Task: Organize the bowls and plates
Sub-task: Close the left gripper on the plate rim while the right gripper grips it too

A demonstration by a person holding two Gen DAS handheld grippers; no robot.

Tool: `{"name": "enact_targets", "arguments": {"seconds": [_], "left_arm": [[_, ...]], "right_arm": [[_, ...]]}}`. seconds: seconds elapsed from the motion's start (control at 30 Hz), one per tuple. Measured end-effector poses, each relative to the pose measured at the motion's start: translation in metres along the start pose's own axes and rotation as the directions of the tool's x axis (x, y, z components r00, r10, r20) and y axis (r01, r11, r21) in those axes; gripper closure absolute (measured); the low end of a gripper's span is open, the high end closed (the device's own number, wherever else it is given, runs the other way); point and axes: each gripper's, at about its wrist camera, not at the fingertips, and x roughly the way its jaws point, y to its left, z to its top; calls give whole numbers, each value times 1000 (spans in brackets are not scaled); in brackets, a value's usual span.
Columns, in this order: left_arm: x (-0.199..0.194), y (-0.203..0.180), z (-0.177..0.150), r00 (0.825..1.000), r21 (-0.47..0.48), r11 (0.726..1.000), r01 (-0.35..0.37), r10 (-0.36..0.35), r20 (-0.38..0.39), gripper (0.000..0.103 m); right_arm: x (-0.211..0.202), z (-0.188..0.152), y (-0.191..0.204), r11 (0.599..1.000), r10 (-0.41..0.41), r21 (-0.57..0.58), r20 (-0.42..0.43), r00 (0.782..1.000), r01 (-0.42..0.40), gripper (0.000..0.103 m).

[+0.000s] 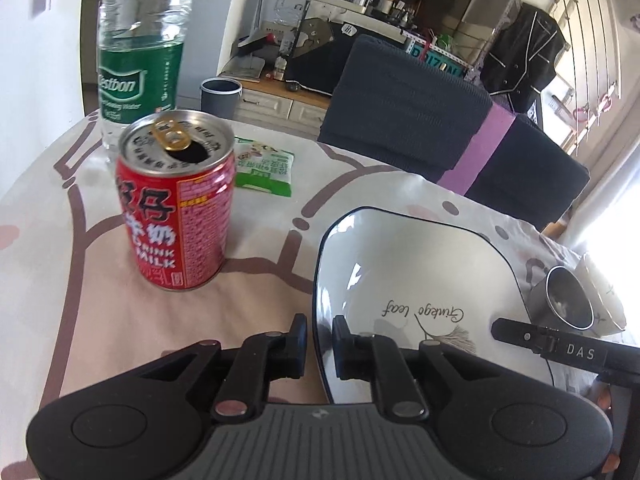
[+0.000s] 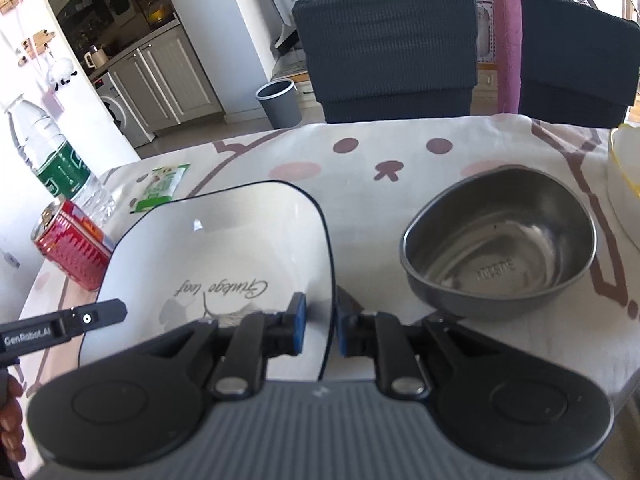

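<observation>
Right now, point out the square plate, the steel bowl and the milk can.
square plate (image 2: 224, 240), right wrist view, bare white centre.
steel bowl (image 2: 500, 240), right wrist view, inner wall.
milk can (image 1: 176, 224), left wrist view, red side.

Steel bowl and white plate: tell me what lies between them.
Only bare tablecloth lies between the steel bowl and white plate farther back; nearer, the right gripper straddles the plate's edge. Right wrist view shows it.

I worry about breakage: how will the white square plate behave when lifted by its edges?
The white plate looks glazed, so probably slippery and fragile. The left gripper and right gripper straddle opposite rims; it seems rigid and shouldn't flex.
</observation>
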Motion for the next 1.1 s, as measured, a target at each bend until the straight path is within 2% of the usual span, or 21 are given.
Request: {"name": "enact_targets", "arguments": {"seconds": [0.13, 0.23, 0.43, 0.6, 0.77, 0.93, 1.1], "left_arm": [[6, 1, 5, 1000, -21, 1000, 5, -5, -21, 90], [8, -1, 7, 1000, -21, 1000, -4, 3, -26, 89], [9, 2, 5, 1000, -22, 1000, 17, -18, -18, 90], [7, 9, -1, 998, -20, 998, 58, -58, 6, 91], [5, 17, -5, 995, -59, 993, 101, -100, 20, 94], [3, 20, -6, 992, -69, 990, 123, -121, 26, 94], [4, 31, -5, 985, -136, 976, 169, -173, -15, 95]], "right_arm": [[5, 0, -8, 997, 35, 69, -14, 999, -34, 82], [7, 2, -9, 998, 51, 47, -23, 998, -50, 80], [15, 7, -34, 974, 172, 156, -29, 985, -166, 86], [18, 8, -45, 960, 236, 165, -26, 972, -228, 89], [19, 6, -46, 959, 248, 144, -2, 969, -245, 89], [20, 9, -48, 958, 265, 123, -28, 964, -260, 89], [22, 16, -51, 953, 289, 112, -56, 956, -282, 87]]}}
